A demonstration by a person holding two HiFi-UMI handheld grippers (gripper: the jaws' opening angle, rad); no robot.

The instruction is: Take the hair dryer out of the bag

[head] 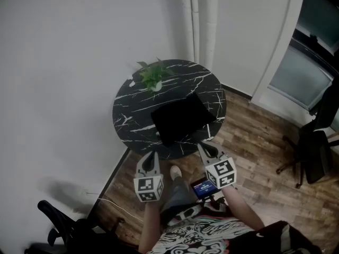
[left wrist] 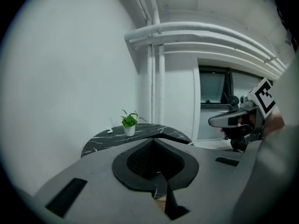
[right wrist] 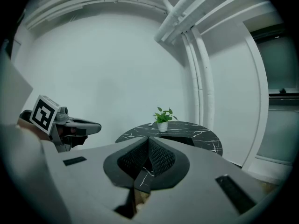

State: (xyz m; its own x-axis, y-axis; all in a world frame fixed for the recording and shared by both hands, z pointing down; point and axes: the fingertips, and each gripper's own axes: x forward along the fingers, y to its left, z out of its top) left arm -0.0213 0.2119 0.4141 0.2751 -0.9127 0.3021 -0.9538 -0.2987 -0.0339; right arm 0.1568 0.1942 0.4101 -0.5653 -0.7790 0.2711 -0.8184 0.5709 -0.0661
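Left gripper and right gripper: jaws pressed together, nothing between them, both held at the near edge of the round marble table. Black bag lies on the table's middle, closed over; potted plant at its far edge. Hair dryer not visible.

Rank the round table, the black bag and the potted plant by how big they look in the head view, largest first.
1. round table
2. black bag
3. potted plant
The bag and the plant both sit on the table, at a similar distance from the camera, so nearness hardly skews this order.
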